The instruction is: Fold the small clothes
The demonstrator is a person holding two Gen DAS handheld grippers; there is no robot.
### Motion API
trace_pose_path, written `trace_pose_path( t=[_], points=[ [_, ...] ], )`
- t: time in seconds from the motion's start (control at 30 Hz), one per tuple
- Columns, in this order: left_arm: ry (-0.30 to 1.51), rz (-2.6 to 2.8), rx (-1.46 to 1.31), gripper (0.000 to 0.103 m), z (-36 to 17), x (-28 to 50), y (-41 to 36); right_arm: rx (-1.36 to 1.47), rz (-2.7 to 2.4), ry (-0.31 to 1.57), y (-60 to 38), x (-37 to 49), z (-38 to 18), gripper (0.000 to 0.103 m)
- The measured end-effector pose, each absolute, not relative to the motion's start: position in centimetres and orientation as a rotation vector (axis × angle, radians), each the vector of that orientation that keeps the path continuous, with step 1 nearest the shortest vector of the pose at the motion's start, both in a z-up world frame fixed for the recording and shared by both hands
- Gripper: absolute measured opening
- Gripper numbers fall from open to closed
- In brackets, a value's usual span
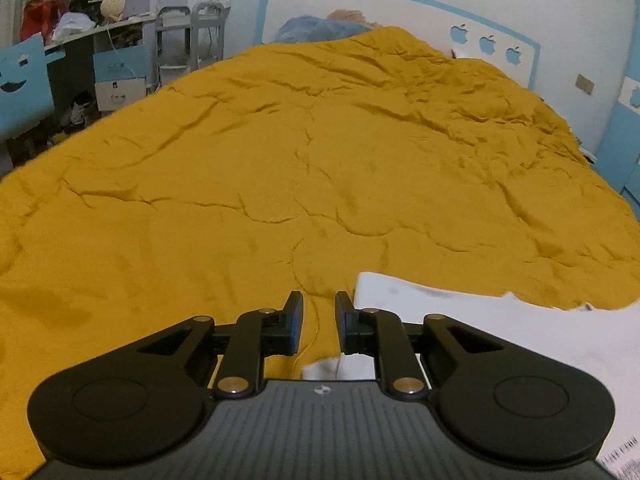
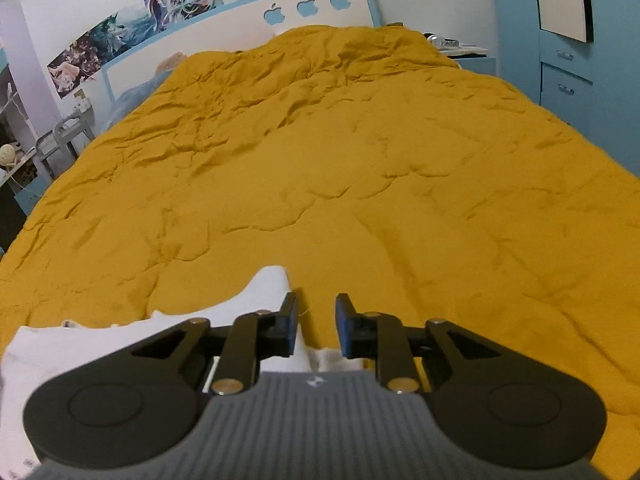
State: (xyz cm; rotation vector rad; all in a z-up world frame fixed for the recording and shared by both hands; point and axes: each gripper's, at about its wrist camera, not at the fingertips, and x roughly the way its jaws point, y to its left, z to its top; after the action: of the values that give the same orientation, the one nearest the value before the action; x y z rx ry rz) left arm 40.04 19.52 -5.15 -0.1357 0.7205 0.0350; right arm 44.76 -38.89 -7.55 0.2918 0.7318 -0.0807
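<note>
Garment: as it lies near the foot of the bed, the white garment [image 1: 500,328] is spread on the yellow quilt [image 1: 280,160], just under and between the two tools; most of it is hidden below the tool bodies, so I cannot tell its full shape.
Visible parts: in the left wrist view a broad white panel runs to the right of the fingers; in the right wrist view a narrow white point [image 2: 272,284] stands up beside the left finger, maybe a sleeve or a corner.
Left tool: the left tool [image 1: 319,320] has its jaws a little apart, with a clear gap; only quilt and a thin thread show between them, and it holds nothing.
Right tool: the right tool [image 2: 317,322] also stands slightly open; white cloth lies below the gap, but the pads do not press on it.
Done: I see no finished fold; the cloth looks mostly flat, one layer, with uneven edges.
Left to do: in my judgement the task is at an early stage, and every fold is still to make.
Surroundings: the blue and white headboard [image 2: 240,12] is far behind, well apart.
</note>
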Motion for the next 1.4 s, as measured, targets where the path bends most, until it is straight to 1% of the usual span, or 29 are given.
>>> trace_pose_path(
  t=[0.07,0.2,0.33,0.43,0.57,0.7,0.77,0.8,0.9,1.07,1.23,1.3,1.37,1.4],
  points=[
    [0.729,0.009,-0.129,0.02,-3.7,38.2,19.4,0.269,-0.049,0.733,-38.4,43.0,-6.0,0.016],
    [0.73,-0.056,-0.1,0.022,-1.5,34.5,18.0,0.137,0.045,0.756,-34.9,38.6,-3.5,0.016],
    [0.744,-0.095,-0.065,0.022,-1.4,30.8,16.6,0.035,0.127,0.77,-31.2,33.6,-3.1,0.016],
    [0.767,-0.101,-0.031,0.022,-2.6,28.5,15.9,-0.029,0.116,0.77,-29.7,30.4,-4.1,0.016],
    [0.821,-0.088,-0.052,0.022,-5.1,26.3,15.9,-0.051,0.048,0.792,-30.3,27.6,-6.4,0.016],
    [0.885,-0.049,-0.06,0.02,-8.2,25.3,16.4,-0.007,-0.019,0.849,-32.2,25.7,-9.0,0.016],
    [0.901,-0.044,-0.062,0.019,-9.6,25.1,16.6,0.024,-0.038,0.879,-32.9,25.0,-10.7,0.014],
    [0.901,-0.038,-0.049,0.019,-10.3,24.9,16.6,0.026,-0.042,0.885,-33.1,24.5,-11.5,0.011],
    [0.898,-0.02,-0.002,0.019,-12.1,24.2,16.4,0.037,-0.046,0.837,-33.5,22.9,-13.7,0.011],
    [0.894,-0.011,-0.015,0.019,-12.7,24.6,16.3,0.082,-0.04,0.829,-34.1,23.0,-15.1,0.011],
    [0.877,-0.017,-0.06,0.019,-11.7,24.0,17.0,0.1,-0.046,0.841,-34.2,23.5,-14.1,0.011],
    [0.859,-0.023,-0.05,0.019,-10.8,23.7,16.9,0.134,-0.059,0.862,-34.4,23.6,-13.1,0.014],
    [0.831,-0.031,-0.03,0.019,-9.5,23.7,16.5,0.185,-0.055,0.852,-34.9,23.7,-11.7,0.027],
    [0.813,-0.035,-0.031,0.019,-8.9,23.8,16.3,0.21,-0.047,0.834,-35.2,23.7,-11.2,0.036]
  ],
)
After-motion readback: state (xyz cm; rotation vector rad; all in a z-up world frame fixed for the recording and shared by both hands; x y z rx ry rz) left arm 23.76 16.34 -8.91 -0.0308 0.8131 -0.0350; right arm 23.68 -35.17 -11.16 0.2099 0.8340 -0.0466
